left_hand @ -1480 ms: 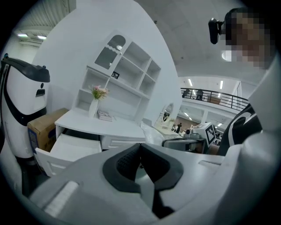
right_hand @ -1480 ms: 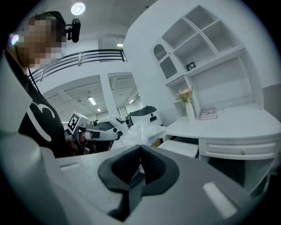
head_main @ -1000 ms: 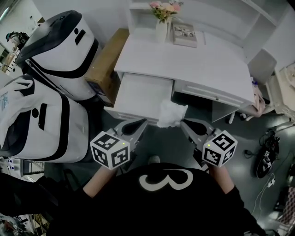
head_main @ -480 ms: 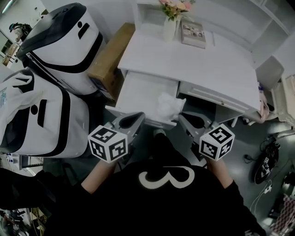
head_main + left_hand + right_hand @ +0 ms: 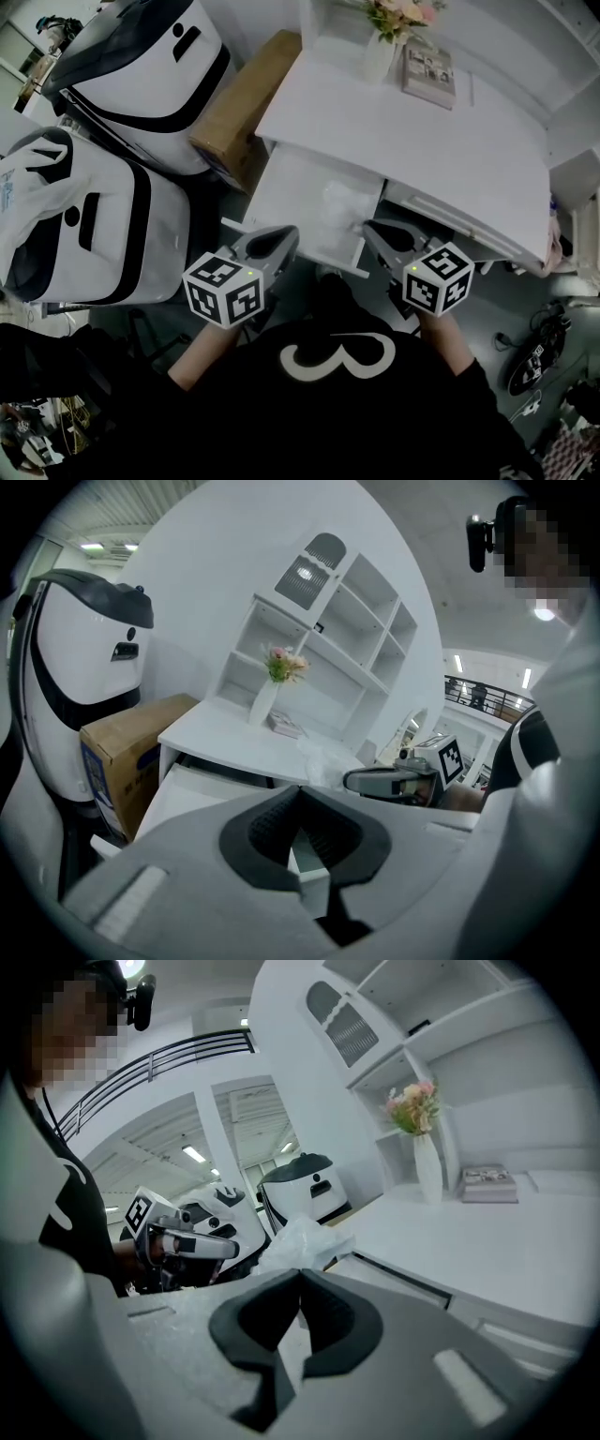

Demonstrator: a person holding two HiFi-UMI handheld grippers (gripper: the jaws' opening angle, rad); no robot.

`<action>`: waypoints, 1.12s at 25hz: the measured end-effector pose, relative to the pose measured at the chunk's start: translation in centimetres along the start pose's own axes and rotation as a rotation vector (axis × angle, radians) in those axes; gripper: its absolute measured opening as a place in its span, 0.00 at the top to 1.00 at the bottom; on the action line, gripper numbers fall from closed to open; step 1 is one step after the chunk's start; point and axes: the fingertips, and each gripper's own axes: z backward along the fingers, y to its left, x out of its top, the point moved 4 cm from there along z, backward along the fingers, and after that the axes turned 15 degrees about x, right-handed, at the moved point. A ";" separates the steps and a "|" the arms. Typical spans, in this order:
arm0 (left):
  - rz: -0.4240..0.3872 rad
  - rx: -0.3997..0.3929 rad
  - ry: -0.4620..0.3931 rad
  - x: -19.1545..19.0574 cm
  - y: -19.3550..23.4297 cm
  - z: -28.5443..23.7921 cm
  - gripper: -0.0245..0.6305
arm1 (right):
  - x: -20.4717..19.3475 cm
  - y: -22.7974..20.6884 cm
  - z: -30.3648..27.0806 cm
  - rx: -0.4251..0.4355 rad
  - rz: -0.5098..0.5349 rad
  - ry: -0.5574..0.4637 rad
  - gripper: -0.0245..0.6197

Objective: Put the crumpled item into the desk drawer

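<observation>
on the left, near the brown box (image 5: 246, 103), the left gripper (image 5: 279, 240) is closed with nothing in it. it sits just in front of the open drawer (image 5: 291, 187). the crumpled item (image 5: 339, 201) is thin, white and crinkly. it is over the right part of the drawer, pinched at its edge by the closed right gripper (image 5: 372, 228). the bench (image 5: 422, 141) top is just behind. i think the pinch is small, so the item could slip out early. it could also catch on the drawer's front and fall to the floor.
</observation>
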 end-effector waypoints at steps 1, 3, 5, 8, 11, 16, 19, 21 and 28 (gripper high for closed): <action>0.007 0.007 0.003 0.2 0.3 -0.5 0.95 | 0.2 -0.7 -0.4 0.006 -0.004 0.008 0.96; 0.019 0.019 0.008 0.5 0.8 -1.3 0.95 | 0.6 -2.1 -1.3 0.015 -0.010 0.027 0.96; 0.029 0.032 0.012 0.8 1.4 -2.2 0.95 | 0.8 -3.3 -2.3 0.022 -0.015 0.047 0.96; 0.049 0.048 0.018 1.1 2.2 -3.2 0.95 | 0.9 -5.0 -3.8 0.036 -0.021 0.084 0.96; 0.065 0.062 0.025 1.2 3.1 -4.2 0.95 | 0.7 -6.5 -5.4 0.051 -0.031 0.121 0.96; 0.087 0.089 0.035 1.2 4.5 -5.6 0.95 | -0.3 -8.7 -7.7 0.067 -0.067 0.174 0.96; 0.102 0.107 0.047 0.8 5.5 -6.4 0.95 | -1.2 -9.8 -9.1 0.074 -0.080 0.216 0.96; 0.116 0.113 0.061 0.5 6.0 -6.8 0.95 | -1.9 -10.4 -10.0 0.080 -0.085 0.243 0.96; 0.146 0.146 0.094 -0.3 8.2 -8.1 0.95 | -4.7 -13.3 -13.1 0.083 -0.108 0.338 0.96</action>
